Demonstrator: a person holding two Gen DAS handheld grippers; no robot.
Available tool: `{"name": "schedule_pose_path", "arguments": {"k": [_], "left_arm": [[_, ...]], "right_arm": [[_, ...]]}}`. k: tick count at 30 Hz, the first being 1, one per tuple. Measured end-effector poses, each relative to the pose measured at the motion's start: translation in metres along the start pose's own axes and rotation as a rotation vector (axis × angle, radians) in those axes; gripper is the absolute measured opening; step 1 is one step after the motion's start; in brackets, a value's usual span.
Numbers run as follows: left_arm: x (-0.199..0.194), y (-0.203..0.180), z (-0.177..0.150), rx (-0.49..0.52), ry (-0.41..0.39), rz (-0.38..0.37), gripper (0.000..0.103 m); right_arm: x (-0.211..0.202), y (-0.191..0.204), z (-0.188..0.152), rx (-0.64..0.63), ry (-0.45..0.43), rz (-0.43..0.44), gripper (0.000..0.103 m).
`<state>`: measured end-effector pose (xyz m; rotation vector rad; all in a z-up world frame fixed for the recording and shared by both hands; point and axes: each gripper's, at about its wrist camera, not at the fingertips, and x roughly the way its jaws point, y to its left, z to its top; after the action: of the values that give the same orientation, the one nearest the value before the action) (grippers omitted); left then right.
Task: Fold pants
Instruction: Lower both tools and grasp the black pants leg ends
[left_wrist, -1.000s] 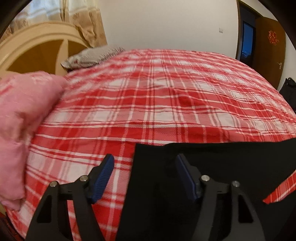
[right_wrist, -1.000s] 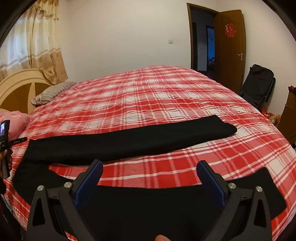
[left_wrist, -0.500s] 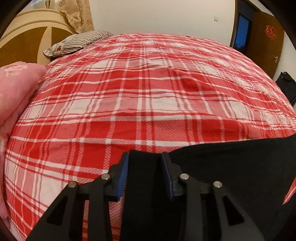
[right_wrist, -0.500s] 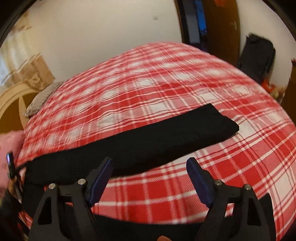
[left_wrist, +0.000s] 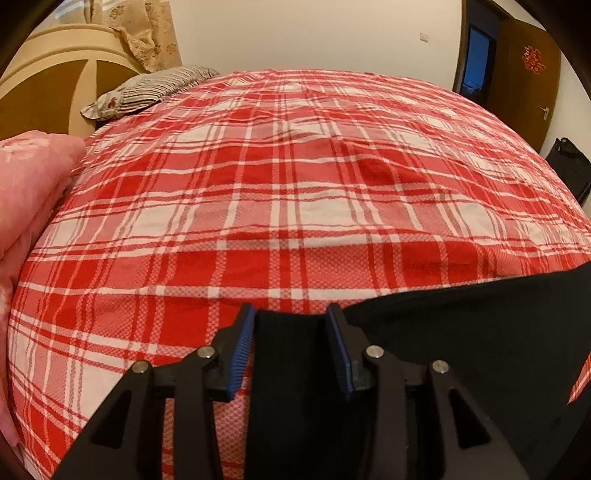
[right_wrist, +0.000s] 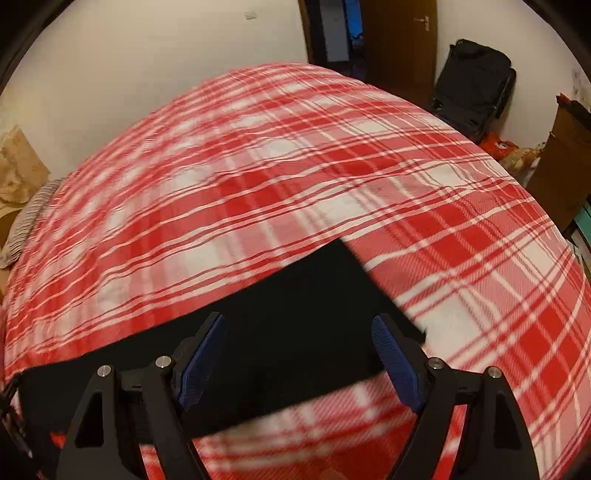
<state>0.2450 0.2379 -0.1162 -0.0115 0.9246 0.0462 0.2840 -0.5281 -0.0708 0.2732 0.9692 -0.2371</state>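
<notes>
Left gripper (left_wrist: 291, 343): jaws were closed down narrow on a bunched corner of the black pants (left_wrist: 461, 350), fabric filling the gap between the blue pads (left_wrist: 242, 354). Right gripper (right_wrist: 301, 360): jaws were spread wide, nothing held, positioned over the far leg end of the pants (right_wrist: 295, 314), which was laid flat on the red plaid bedspread (right_wrist: 258, 184).

Risks, judged from this:
- Only a small pinch of cloth was seen in the left jaws; a slip-out could be caused by any sideways tug.
- The right view was motion-blurred, so exact alignment with the hem could not be confirmed. If the jaws were shut off-edge, one layer only or the bedspread itself could be caught.
- Uneven lift between the two ends could leave the leg twisted or the fold skewed.
- The pink bedding (left_wrist: 26, 206) beside the left gripper could be snagged.
</notes>
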Motion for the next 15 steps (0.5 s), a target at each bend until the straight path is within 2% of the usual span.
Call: {"name": "schedule_pose_path", "arguments": {"k": [5,7,10,11,15], "left_arm": [[0.002,-0.001,0.001,0.023,0.004,-0.025,0.027],[0.002,-0.004,0.001,0.041,0.006,-0.02,0.025],[0.0,-0.006,0.002,0.054,0.009,-0.001,0.026],[-0.001,-0.007,0.003,0.061,0.007,0.022,0.032],[-0.001,-0.013,0.003,0.098,0.003,0.029,0.032]], "right_arm": [[0.035,-0.014,0.021,0.036,0.032,0.004,0.082],[0.05,-0.018,0.025,0.041,0.049,0.001,0.082],[0.065,-0.019,0.031,0.035,0.064,-0.014,0.082],[0.07,-0.019,0.034,0.025,0.065,-0.021,0.082],[0.082,-0.018,0.039,0.006,0.074,-0.017,0.081]]}}
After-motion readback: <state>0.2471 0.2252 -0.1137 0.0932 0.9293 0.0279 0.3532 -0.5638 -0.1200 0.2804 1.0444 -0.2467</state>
